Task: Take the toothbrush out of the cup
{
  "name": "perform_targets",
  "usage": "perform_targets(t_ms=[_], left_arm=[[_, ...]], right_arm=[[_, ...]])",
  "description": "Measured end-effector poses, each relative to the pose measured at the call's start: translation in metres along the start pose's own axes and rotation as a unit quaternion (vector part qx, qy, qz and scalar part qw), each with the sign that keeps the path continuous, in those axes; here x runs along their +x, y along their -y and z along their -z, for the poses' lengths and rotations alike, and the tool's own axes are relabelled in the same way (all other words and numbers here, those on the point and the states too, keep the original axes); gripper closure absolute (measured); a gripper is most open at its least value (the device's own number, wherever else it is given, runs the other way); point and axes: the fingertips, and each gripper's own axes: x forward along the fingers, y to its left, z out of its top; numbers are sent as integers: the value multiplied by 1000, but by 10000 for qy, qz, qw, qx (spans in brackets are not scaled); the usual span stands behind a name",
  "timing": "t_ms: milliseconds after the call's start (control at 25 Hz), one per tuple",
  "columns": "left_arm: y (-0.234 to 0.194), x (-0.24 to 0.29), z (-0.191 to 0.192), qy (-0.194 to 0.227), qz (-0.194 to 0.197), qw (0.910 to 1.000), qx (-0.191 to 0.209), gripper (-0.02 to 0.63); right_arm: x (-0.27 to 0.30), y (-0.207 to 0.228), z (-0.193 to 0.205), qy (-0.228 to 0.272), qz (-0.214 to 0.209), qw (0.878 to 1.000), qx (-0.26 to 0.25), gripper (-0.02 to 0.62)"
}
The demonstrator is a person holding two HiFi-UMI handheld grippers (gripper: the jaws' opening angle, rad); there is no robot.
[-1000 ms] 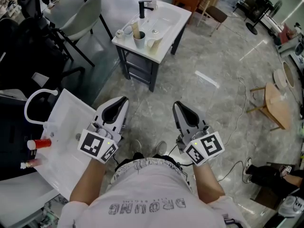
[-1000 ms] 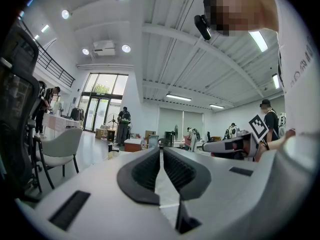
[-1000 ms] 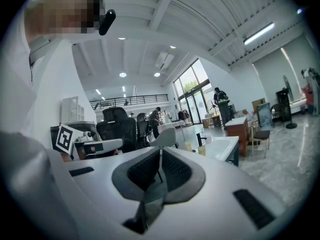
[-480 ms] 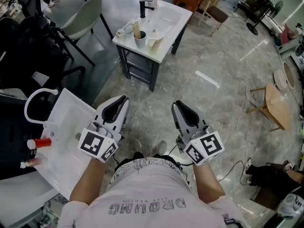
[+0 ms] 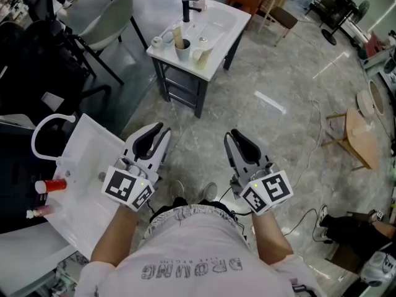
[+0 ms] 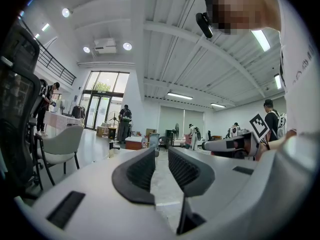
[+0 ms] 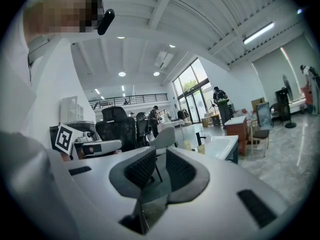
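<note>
A white cup (image 5: 182, 51) with a toothbrush (image 5: 177, 38) standing upright in it sits on the front left corner of a small white sink stand (image 5: 213, 41), far ahead across the floor. My left gripper (image 5: 159, 132) and right gripper (image 5: 233, 136) are held side by side at waist height, pointing toward the stand and well short of it. Both pairs of jaws are opening with nothing between them: the left gripper (image 6: 161, 156) and the right gripper (image 7: 160, 156) each show a bare gap. The sink stand (image 7: 221, 146) appears small beyond the right jaws.
A second white basin (image 5: 86, 166) with a red-capped bottle (image 5: 51, 186) lies close at my left. A pale chair (image 5: 105, 17) and black office chairs stand beyond it. A wooden stool (image 5: 359, 135) and a floor cable (image 5: 309, 159) are at the right. People stand in the background.
Both grippers' jaws have parted from nearly shut to a visible gap. Neither hand has moved.
</note>
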Motion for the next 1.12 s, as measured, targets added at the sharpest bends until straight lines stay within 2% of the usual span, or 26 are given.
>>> perform_targets(t_ms=[320,840,1120], left_arm=[[-2,0,-2,14,-40,10000,-9,495],[-6,-3,0,-9,-180,9998,19,449],[-6,-3,-1,-10,-275,9996,23,431]], right_arm=[[0,2,-2,7,49,10000,-14,511],[-1,4,-1,8,100,9999,-5,447],[-5,7,-3,37,84,10000,3,434]])
